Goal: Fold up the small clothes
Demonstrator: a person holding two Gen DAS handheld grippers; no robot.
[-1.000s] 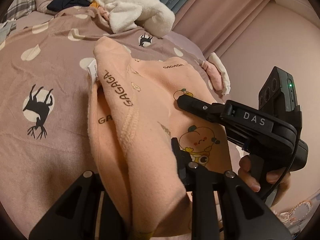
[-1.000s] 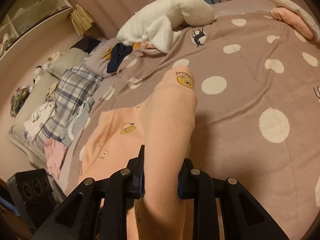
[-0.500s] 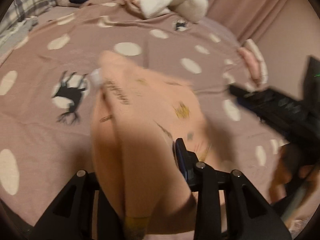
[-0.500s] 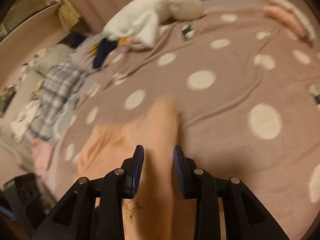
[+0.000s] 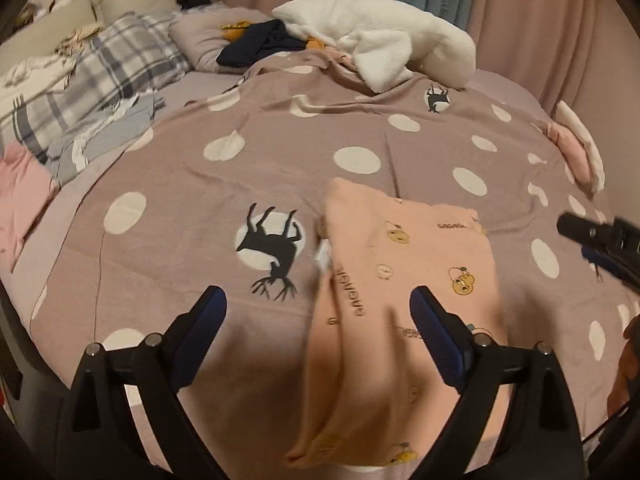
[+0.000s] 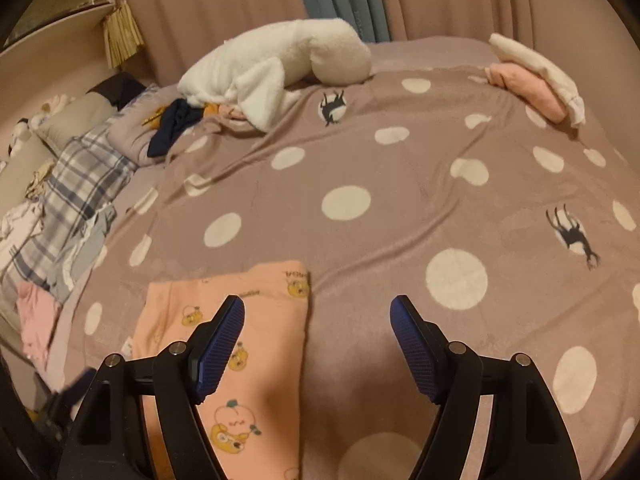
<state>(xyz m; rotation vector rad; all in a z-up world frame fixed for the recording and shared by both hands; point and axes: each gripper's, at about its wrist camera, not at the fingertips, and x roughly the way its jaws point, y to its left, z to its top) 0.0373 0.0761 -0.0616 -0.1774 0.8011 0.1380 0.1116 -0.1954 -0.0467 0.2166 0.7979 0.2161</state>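
- Both jaws just opened; left gripper (image 5: pixel 318 308) and right gripper (image 6: pixel 317 318) apart, empty.
- Peach garment (image 5: pixel 404 280) released flat on bedspread (image 6: pixel 360 152), probably to set the fold; near end blurred.

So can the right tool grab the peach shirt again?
Probably yes: the right tool hangs open just above the peach shirt, which lies flat on the spotted blanket with nothing on top.

Polka-dot deer blanket (image 5: pixel 280 168), white plush toy (image 6: pixel 280 68), plaid pillow (image 5: pixel 116 64)
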